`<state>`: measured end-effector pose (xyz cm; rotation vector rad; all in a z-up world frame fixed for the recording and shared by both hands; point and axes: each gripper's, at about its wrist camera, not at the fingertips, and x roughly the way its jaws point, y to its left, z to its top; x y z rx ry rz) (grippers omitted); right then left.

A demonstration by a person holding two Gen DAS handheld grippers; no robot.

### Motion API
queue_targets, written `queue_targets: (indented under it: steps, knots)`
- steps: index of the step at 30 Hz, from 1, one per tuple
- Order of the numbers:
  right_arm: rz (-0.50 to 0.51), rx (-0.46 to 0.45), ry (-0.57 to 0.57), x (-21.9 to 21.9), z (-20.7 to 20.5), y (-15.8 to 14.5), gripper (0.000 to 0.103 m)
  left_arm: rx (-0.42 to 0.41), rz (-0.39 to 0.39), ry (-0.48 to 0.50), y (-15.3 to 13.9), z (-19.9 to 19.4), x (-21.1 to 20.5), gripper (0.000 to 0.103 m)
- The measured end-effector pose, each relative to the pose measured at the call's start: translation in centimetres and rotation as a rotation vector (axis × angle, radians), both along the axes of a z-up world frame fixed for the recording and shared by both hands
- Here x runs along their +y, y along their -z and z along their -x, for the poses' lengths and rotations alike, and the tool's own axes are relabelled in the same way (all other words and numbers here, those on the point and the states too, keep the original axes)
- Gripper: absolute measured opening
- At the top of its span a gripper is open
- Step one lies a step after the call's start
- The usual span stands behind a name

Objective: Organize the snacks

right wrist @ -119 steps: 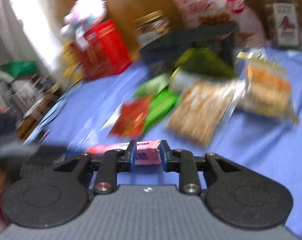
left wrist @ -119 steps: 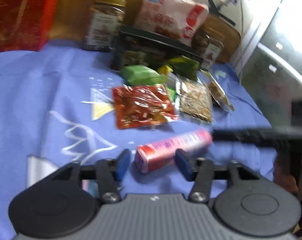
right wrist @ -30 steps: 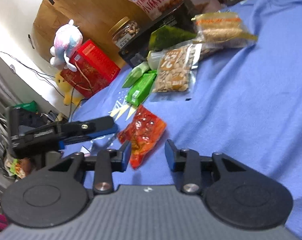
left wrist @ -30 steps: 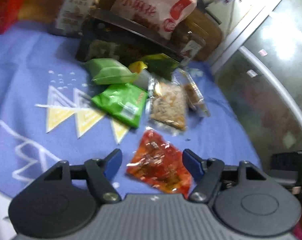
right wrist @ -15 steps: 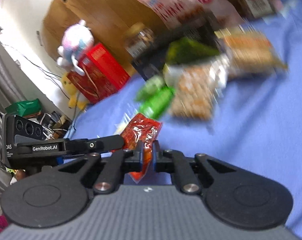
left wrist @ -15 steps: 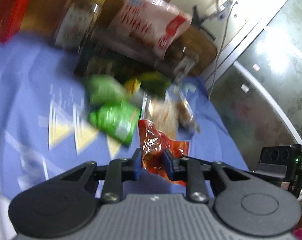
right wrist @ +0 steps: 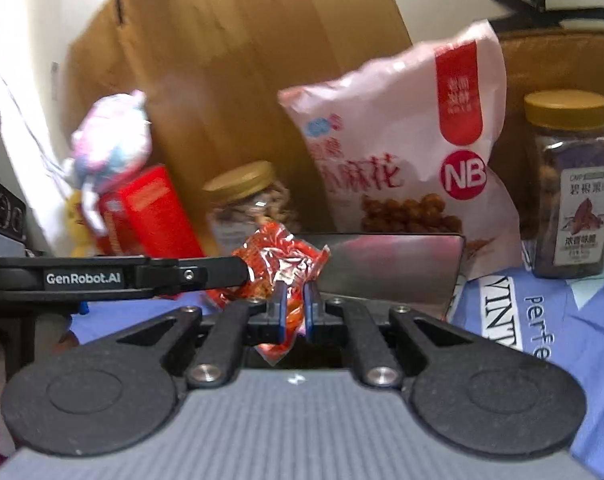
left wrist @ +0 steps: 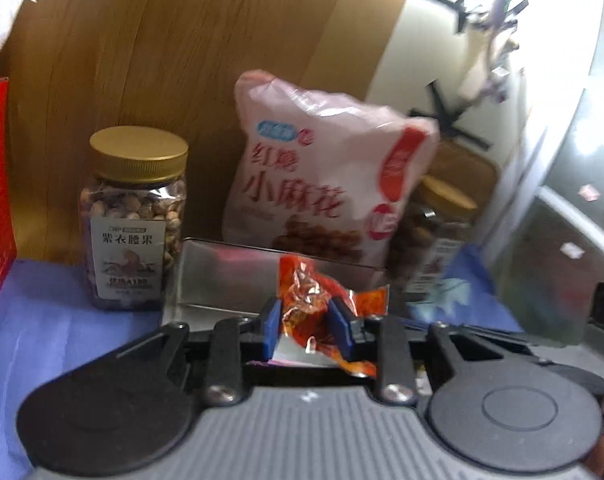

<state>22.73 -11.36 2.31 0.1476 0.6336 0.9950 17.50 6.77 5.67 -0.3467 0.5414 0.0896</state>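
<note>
A crinkled red-orange snack packet (left wrist: pixel 308 300) is held in the air by both grippers. My left gripper (left wrist: pixel 306 324) is shut on one end of it. My right gripper (right wrist: pixel 293 308) is shut on the other end of the packet (right wrist: pixel 279 268). The left gripper's arm crosses the right wrist view from the left. The packet hangs over the near edge of a metal box (left wrist: pixel 221 276) with shiny inner walls, also in the right wrist view (right wrist: pixel 398 272). The box floor is hidden.
Behind the box stand a pink snack bag (left wrist: pixel 326 176), a gold-lidded nut jar (left wrist: pixel 135 220) at left and a second jar (right wrist: pixel 574 196) at right. A red carton (right wrist: pixel 145 216) and a plush toy (right wrist: pixel 109 140) sit far left. A blue cloth (left wrist: pixel 41 344) covers the table.
Both grippers closed on the red packet, lifted it off the cloth and carried it forward to the metal box. The other loose packets have dropped out of view.
</note>
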Motion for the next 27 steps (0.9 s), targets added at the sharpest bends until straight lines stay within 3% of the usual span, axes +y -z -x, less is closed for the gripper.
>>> queue_targets:
  steps: [6,8,10,12,15,17,22,24,27]
  knots:
    - [0.065,-0.039,0.000,1.6,-1.0,1.3,0.016,0.044,-0.096,-0.036,1.9,-1.8,0.6,0.035]
    - [0.067,-0.017,0.008,1.5,-1.5,1.4,0.029,0.074,-0.142,-0.052,2.4,-2.0,0.5,0.039]
    - [0.069,-0.009,0.028,1.0,-1.8,1.6,0.035,0.131,-0.171,-0.064,3.2,-2.3,0.6,0.036]
    - [0.083,-0.005,0.036,0.6,-2.0,2.0,0.028,0.155,-0.223,-0.067,3.4,-2.3,-0.2,0.035]
    - [0.144,-0.033,0.033,0.8,-1.8,1.8,0.023,0.217,-0.144,-0.061,2.9,-2.4,-1.0,0.038]
    - [0.193,-0.056,0.039,1.1,-1.6,1.7,0.022,0.249,-0.130,-0.085,2.7,-2.3,-2.0,0.038]
    - [0.236,-0.068,0.039,0.2,-2.0,1.6,0.017,0.274,-0.058,-0.072,2.3,-1.8,-3.0,0.038]
    - [0.238,-0.060,0.048,-0.2,-2.3,1.6,0.016,0.269,-0.062,-0.063,2.1,-2.0,-3.3,0.039]
    - [0.203,-0.051,0.037,-0.9,-2.1,1.1,0.024,0.243,-0.091,-0.080,1.6,-1.5,-3.1,0.040]
